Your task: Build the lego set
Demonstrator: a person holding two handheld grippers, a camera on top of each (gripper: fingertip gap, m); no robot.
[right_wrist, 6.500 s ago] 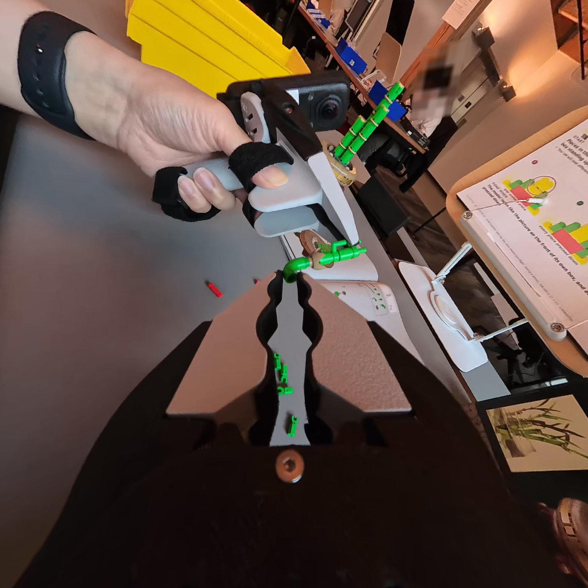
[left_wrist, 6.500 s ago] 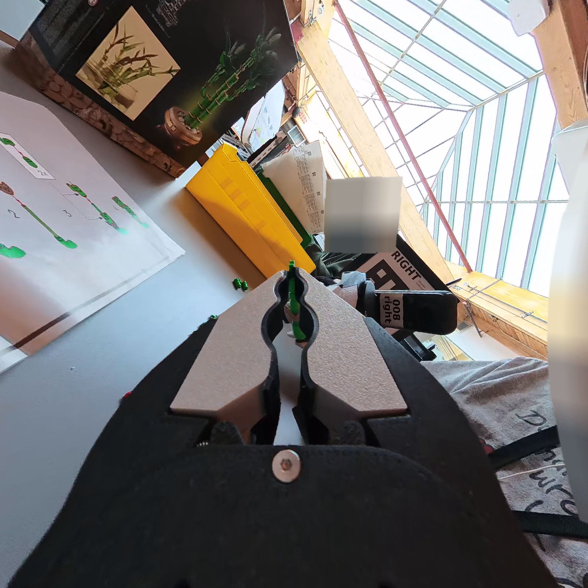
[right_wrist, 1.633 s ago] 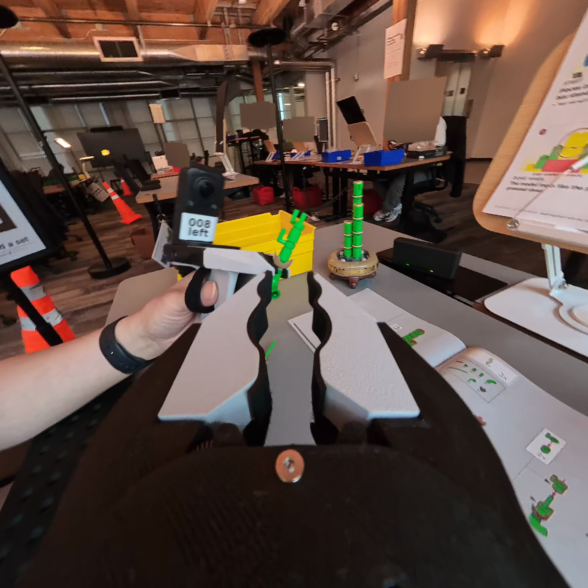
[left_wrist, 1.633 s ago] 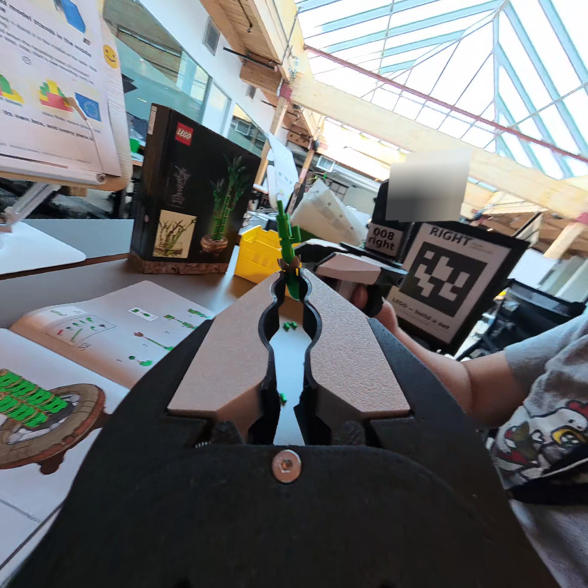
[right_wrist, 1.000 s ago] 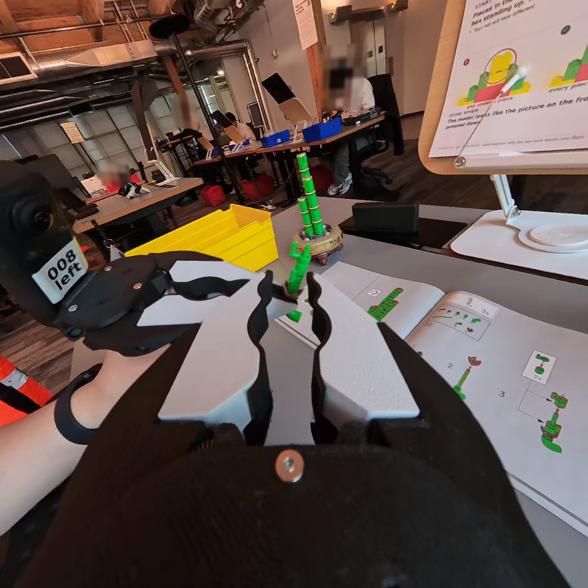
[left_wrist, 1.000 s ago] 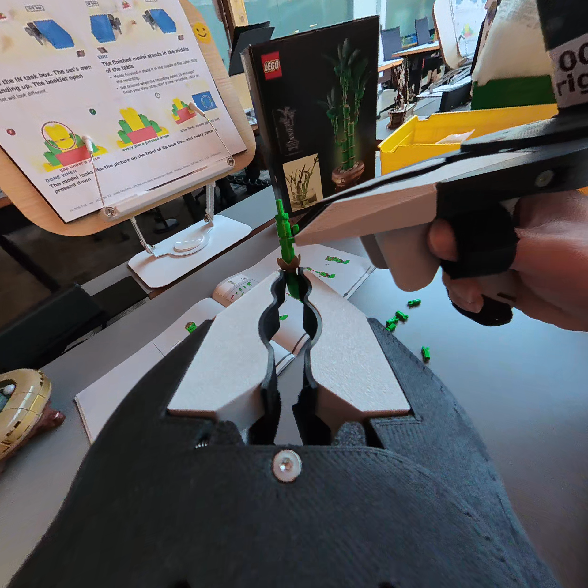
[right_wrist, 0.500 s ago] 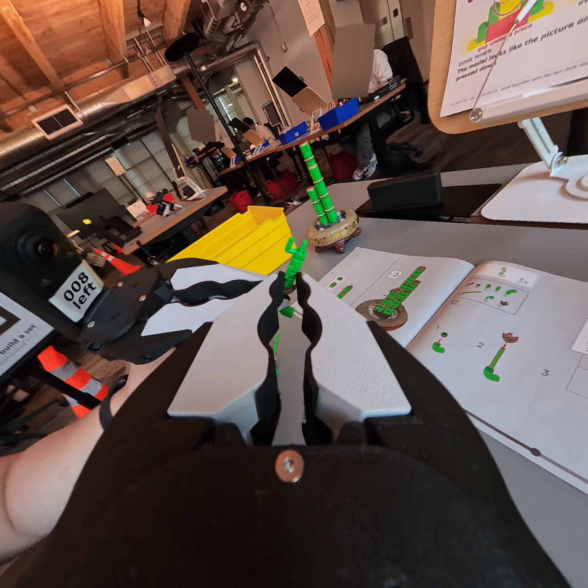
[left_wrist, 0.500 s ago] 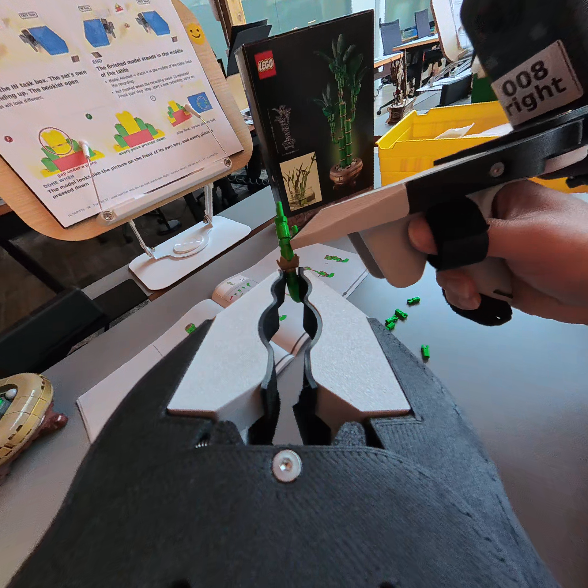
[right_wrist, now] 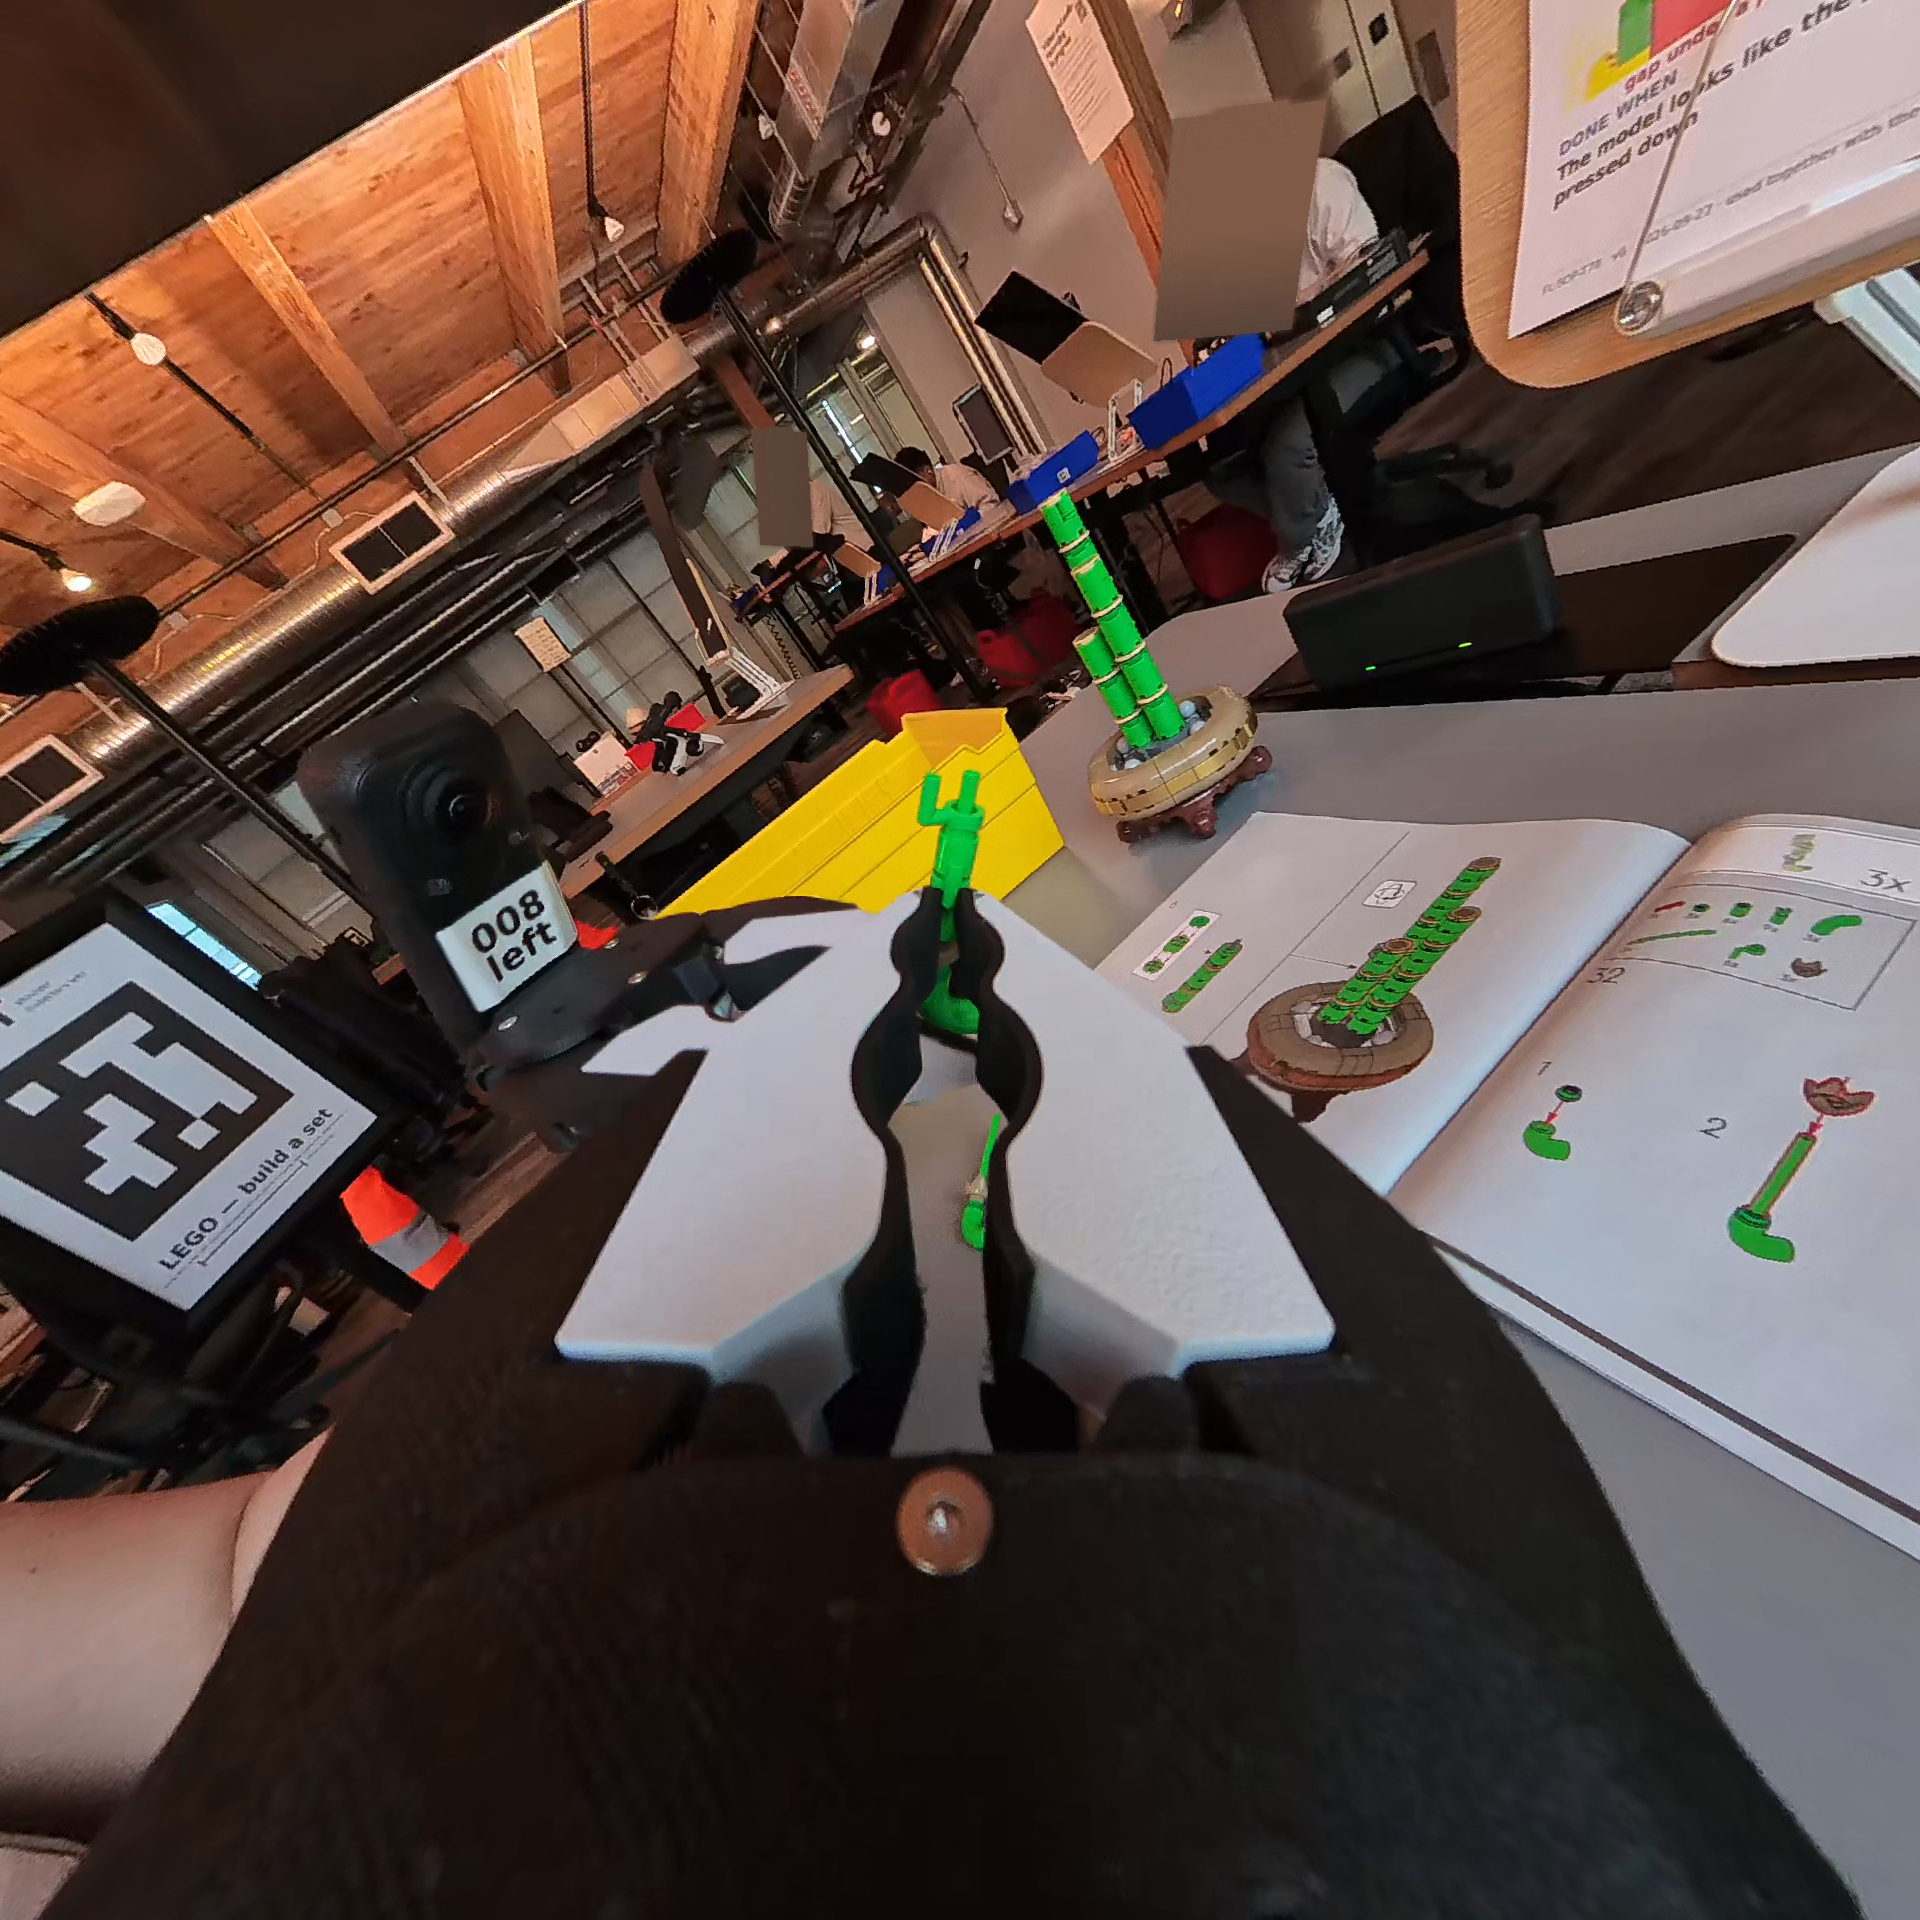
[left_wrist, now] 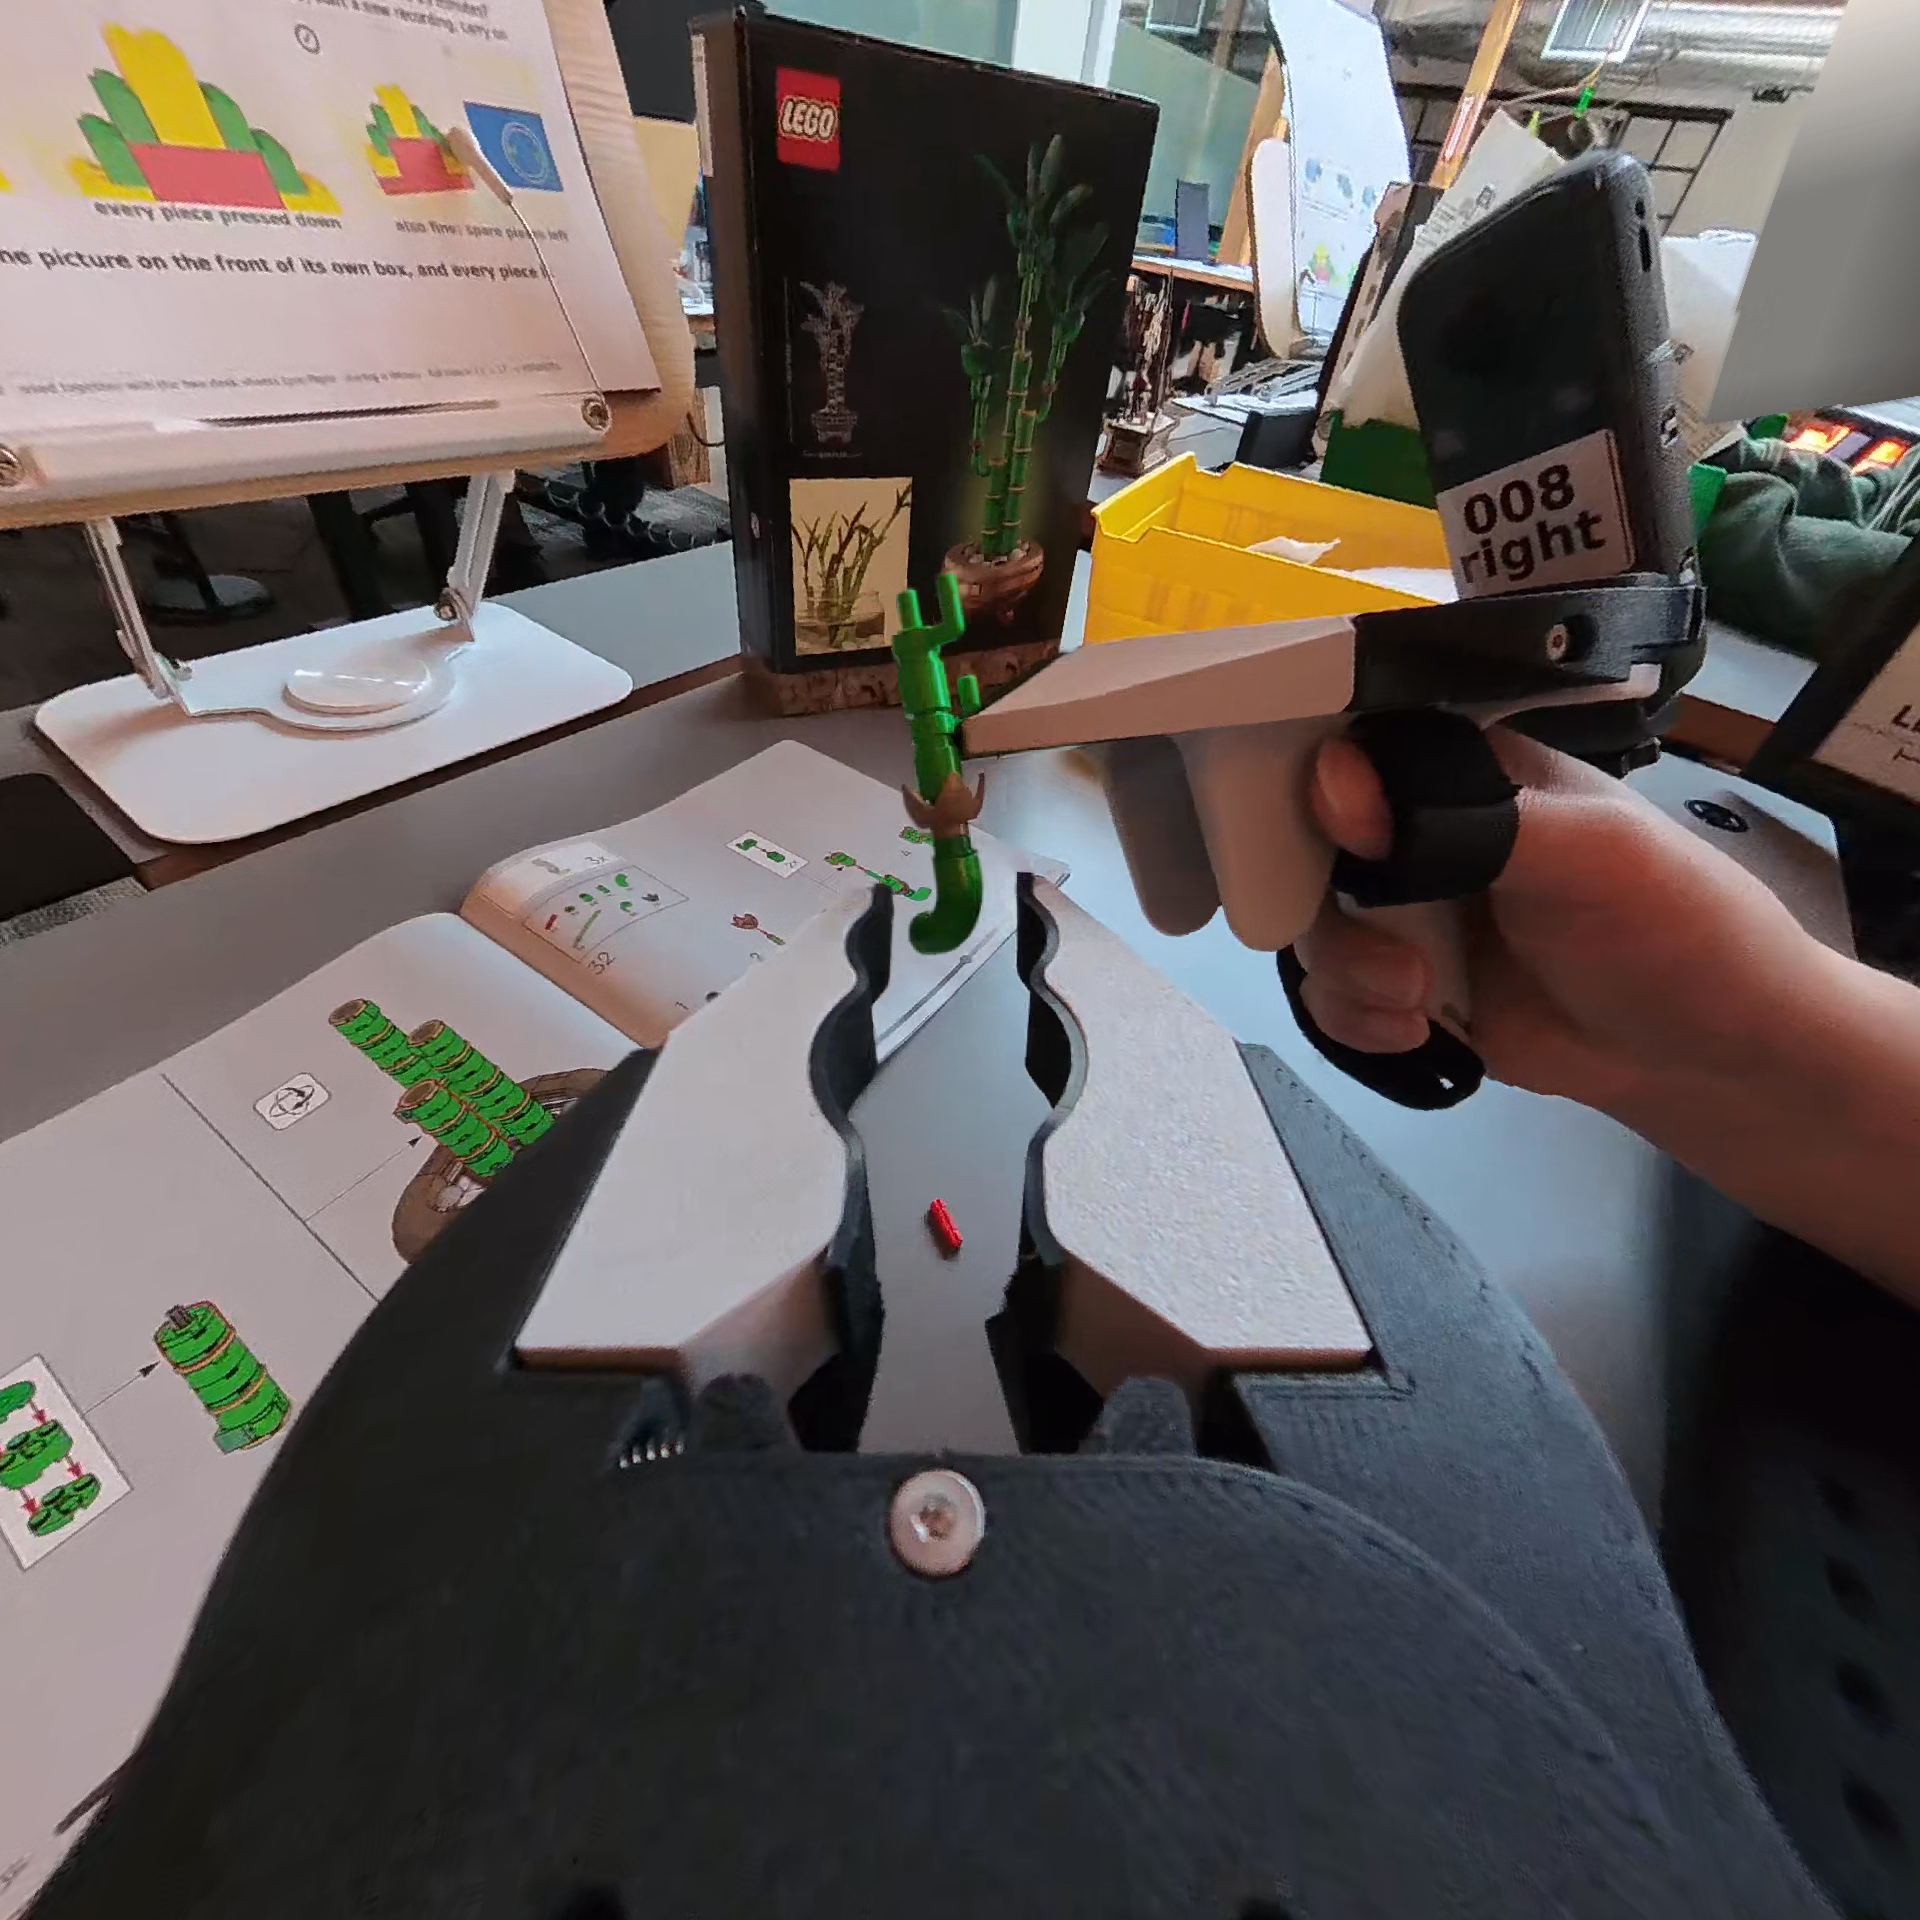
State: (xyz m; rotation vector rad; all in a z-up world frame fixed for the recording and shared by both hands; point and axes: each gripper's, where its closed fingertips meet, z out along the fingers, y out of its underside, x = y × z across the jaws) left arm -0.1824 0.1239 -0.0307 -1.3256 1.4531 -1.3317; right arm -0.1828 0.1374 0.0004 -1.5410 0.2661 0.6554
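1. We have the small green bamboo sprig (left_wrist: 938,771) up in the air above the open instruction booklet (left_wrist: 582,997), well clear of the worktop (left_wrist: 1538,1278).
2. Our right gripper (right_wrist: 948,914) is clenched on the sprig's mid-stem; in the left wrist view its fingers (left_wrist: 1164,681) come in from the side and pinch just above the brown collar.
3. Our left gripper (left_wrist: 948,909) is released: its fingers stand apart, and the sprig's curved foot hangs between the tips without touching either, as far as we can tell.
4. The sprig looks thin and jointed: a hooked green base, a brown leaf-like collar, short stacked stem segments, and a forked tip on top. It leans slightly.
5. We judge it very light and stiff, but held together only by friction joints, so a sideways push could pop a segment off or twist it. Smooth plastic on a narrow stem may also pivot in the grip.
6. The best hold, we think, is on the straight stem between collar and fork, squeezing across the segments, never on the fork or the hook.
7. The partly built model (right_wrist: 1153,717), green stalks on a round tan base, stands farther back near the yellow bin (right_wrist: 883,831).
8. A second small green stem (right_wrist: 979,1195) and a red piece (left_wrist: 943,1228) lie loose on the worktop.
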